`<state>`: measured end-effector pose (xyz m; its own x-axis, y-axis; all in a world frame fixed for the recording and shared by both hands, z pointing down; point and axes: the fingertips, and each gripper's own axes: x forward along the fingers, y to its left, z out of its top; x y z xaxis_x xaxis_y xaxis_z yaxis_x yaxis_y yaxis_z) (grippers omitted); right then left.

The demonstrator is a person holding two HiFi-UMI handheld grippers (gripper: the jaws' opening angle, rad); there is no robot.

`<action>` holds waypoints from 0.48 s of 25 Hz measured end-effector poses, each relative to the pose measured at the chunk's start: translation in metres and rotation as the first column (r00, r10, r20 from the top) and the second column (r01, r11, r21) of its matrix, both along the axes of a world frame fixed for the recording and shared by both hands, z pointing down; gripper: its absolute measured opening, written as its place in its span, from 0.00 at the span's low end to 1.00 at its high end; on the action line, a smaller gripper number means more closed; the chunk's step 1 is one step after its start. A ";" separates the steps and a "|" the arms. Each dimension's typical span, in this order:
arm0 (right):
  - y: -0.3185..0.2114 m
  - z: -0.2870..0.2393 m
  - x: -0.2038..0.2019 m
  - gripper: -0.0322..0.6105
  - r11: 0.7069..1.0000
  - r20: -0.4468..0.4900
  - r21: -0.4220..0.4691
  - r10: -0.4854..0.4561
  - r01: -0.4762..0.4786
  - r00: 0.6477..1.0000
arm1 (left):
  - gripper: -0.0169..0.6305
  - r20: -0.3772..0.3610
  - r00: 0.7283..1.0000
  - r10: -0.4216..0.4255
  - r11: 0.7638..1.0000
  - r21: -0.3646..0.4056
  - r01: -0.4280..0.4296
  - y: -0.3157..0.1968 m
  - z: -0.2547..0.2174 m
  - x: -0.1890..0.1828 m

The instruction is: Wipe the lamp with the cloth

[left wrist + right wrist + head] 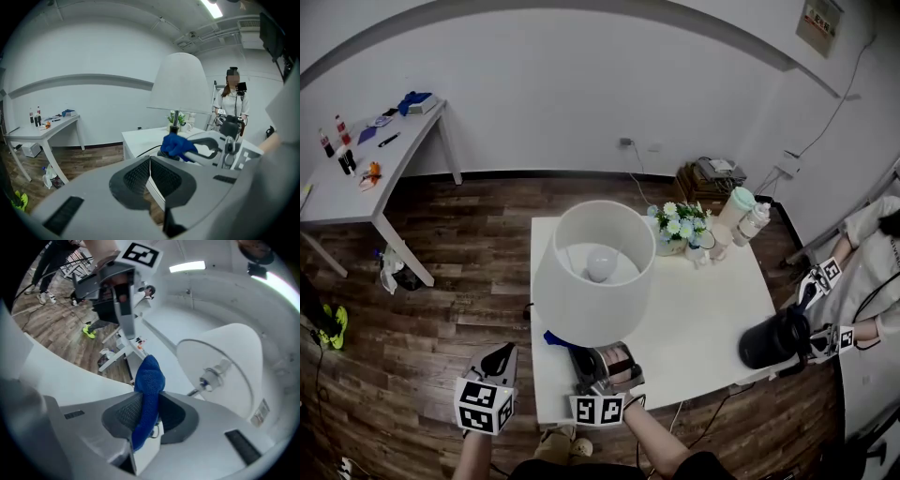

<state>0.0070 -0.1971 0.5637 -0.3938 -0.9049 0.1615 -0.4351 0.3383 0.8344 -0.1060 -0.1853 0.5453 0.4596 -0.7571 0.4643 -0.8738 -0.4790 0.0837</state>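
A lamp with a white shade [593, 272] stands on the white table [703, 309]. My right gripper [586, 361] sits low at the table's near edge, just under the shade, shut on a blue cloth [555, 339]. In the right gripper view the cloth [149, 394] is pinched between the jaws, and the shade [234, 362] is seen from below with its bulb socket [212, 376]. My left gripper [495, 366] hangs off the table's left side, shut and empty. In the left gripper view, beyond that gripper's [150, 174] touching pads, I see the cloth [177, 145] and the shade [180, 84].
A flower pot [680, 225] and bottles [742, 214] stand at the table's far right. A black round object [773, 339] sits at the right edge beside another person [872, 253]. A white side table [366, 159] with small items stands far left.
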 end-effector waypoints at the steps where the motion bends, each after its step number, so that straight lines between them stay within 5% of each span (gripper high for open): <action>1: -0.003 -0.014 0.012 0.19 0.999 0.040 0.040 0.032 -0.034 0.999 | 0.04 0.000 1.000 0.005 1.000 -0.001 -0.005 -0.001 0.000 0.002; 5: -0.023 -0.047 0.053 0.19 0.982 0.131 0.133 0.120 -0.138 0.984 | 0.04 0.001 1.000 0.023 1.000 0.002 -0.023 -0.007 -0.002 0.012; 12: -0.040 -0.028 0.062 0.19 0.981 0.107 0.141 0.115 -0.130 0.987 | 0.04 0.016 0.999 0.038 0.999 -0.011 -0.038 -0.014 0.004 0.022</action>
